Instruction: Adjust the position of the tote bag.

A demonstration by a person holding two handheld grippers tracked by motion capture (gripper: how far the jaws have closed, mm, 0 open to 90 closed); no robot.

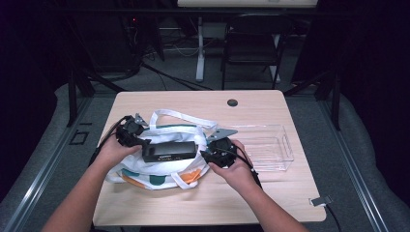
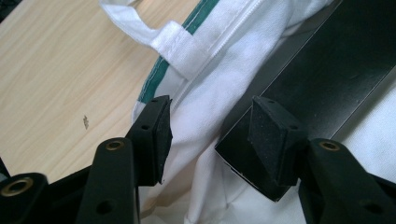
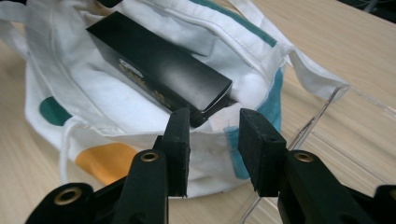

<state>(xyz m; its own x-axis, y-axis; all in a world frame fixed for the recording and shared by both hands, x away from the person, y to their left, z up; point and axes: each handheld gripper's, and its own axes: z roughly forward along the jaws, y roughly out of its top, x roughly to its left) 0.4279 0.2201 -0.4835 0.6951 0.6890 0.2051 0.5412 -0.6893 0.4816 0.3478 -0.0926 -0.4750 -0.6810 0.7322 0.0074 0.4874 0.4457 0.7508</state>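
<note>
A person seated at a light wooden table point(image 1: 270, 193) works two handheld grippers around a white cloth bag point(image 1: 159, 171) printed with teal and orange shapes, in whose mouth a long black box point(image 1: 169, 151) lies on its side. The left gripper point(image 2: 208, 135), at the box's left end, has its jaws apart: one pad lies against the corner of the box, the other stands just clear of the bag's white fabric, a fold of which sits loose between them. The right gripper point(image 3: 212, 149), at the box's right end, also has its jaws apart, straddling the bag's rim just short of the box's near corner without pressing on it. A clear plastic tray point(image 1: 285, 145) sits just right of the bag
</note>
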